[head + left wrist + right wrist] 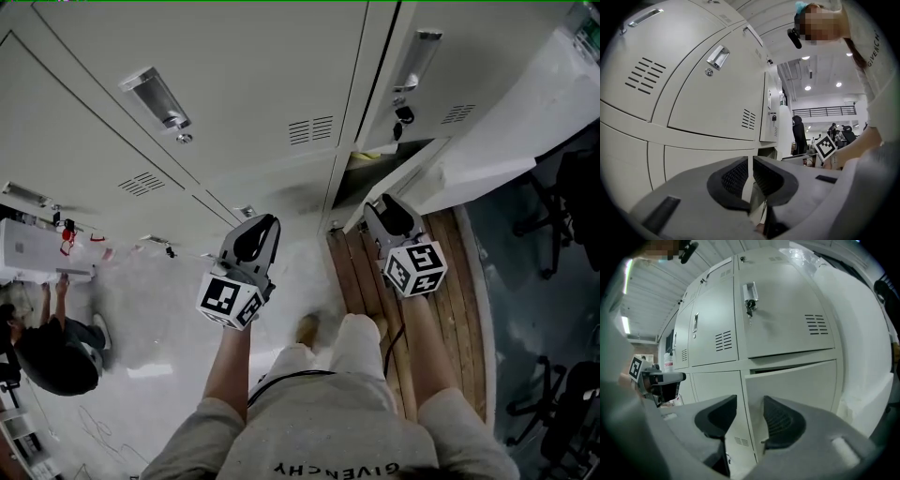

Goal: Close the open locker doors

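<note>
The grey lockers [234,103] fill the wall ahead. One low door [792,390] at the right stands ajar, its left edge swung out from the frame and a dark gap above it; from the head view it is a slanted white panel [403,183]. My right gripper [749,416] [380,208] is open just in front of that door's free edge, with nothing between the pads. My left gripper [751,176] [261,227] points at the closed lockers to the left, shut to a thin slit and empty.
A padlock [749,305] hangs on the closed door above the ajar one. A large white plastic-covered panel [525,112] leans at the right. Wooden slats [441,309] lie underfoot, office chairs [562,216] beyond them. A person [56,347] crouches at the far left.
</note>
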A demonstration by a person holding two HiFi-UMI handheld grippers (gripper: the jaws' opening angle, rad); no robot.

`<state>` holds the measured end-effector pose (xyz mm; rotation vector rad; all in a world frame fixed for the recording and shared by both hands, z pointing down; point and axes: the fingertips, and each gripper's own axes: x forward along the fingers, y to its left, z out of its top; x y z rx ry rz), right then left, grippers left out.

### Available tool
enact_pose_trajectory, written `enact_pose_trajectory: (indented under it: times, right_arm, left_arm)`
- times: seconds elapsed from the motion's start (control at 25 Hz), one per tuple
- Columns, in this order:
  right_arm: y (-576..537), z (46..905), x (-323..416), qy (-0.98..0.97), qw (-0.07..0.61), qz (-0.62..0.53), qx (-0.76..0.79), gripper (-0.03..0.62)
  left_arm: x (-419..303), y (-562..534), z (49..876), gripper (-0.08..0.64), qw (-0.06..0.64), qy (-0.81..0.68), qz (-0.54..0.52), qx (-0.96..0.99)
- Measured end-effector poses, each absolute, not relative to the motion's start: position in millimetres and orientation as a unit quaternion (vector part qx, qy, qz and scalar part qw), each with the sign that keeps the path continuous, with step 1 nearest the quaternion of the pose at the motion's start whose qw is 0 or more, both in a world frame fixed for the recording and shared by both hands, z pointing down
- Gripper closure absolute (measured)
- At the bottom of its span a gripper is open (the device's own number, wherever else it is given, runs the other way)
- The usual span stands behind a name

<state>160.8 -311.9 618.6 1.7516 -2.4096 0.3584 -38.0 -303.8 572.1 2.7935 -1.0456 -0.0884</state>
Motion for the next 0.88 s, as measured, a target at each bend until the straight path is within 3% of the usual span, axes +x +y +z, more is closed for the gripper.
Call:
enact_pose_trajectory:
  times: [0.88]
  right_arm:
    - [-397, 631, 147, -0.796, 0.081, 0.12, 0.588, 0.476]
  left_arm:
    - [-101, -307, 594, 0.531, 0.092, -0.401, -0.012, 0.912]
